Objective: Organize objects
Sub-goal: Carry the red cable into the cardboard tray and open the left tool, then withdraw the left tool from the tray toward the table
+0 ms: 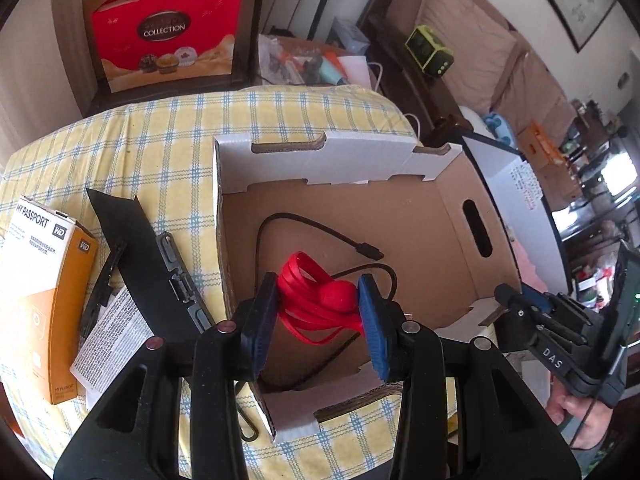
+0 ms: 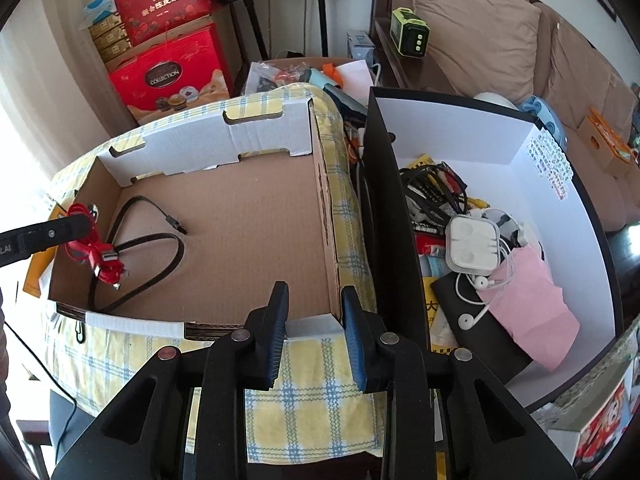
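Over the open cardboard box [image 1: 452,200] on the checked tablecloth [image 1: 160,136], the left gripper [image 1: 318,312] clamps a bundled red cable [image 1: 320,300]. A black cable [image 2: 152,248] lies on the box floor. Nearby, the right gripper [image 2: 314,332] hangs over the box's near corner, jaws narrowly parted and holding nothing.

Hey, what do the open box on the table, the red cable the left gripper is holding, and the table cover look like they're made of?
Open box: corrugated cardboard, matte brown inside, white outside; fluting shows at the cut edges. Red cable, clamped in the left gripper: probably rubbery plastic, slightly glossy, flat and looped, with a metal plug visible in the right wrist view. Table cover: apparently woven fabric, yellow check, matte and wrinkled.
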The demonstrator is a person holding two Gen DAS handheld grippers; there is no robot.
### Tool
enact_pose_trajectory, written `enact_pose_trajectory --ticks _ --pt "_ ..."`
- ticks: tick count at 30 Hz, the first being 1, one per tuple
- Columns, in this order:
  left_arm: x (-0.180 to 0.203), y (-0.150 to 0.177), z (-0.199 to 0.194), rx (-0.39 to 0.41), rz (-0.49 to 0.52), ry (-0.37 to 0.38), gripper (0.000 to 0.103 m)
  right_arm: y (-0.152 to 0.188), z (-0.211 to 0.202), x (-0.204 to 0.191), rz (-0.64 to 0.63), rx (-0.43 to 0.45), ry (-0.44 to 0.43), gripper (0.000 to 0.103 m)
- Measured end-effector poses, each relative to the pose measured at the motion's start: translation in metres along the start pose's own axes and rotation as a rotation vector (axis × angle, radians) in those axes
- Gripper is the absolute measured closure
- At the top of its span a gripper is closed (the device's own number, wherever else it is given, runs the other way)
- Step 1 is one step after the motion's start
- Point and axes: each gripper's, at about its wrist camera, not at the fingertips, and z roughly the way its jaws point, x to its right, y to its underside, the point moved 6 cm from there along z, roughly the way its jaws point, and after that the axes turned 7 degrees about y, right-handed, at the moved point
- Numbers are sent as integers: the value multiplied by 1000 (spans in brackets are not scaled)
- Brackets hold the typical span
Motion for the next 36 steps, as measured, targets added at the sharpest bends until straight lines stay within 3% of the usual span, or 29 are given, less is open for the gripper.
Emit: enact_pose_trajectory --ticks 4,9,14,20,27,36 --pt "-1 5 7 -36 -16 1 65 -1 1 -1 -5 4 -5 77" --pt "-3 8 -7 -23 -31 40 58 -2 2 0 -7 3 -11 77" --pt "-4 7 -47 62 16 48 47 2 -1 0 -1 8 -6 77" --pt "-41 23 -89 147 26 -61 41 2 -2 -1 -3 12 -2 77" --pt "-91 53 -91 119 -29 -154 41 2 -2 -2 -5 13 2 77" --pt "-115 79 -74 70 -68 -171 41 1 -3 -3 -11 18 12 77"
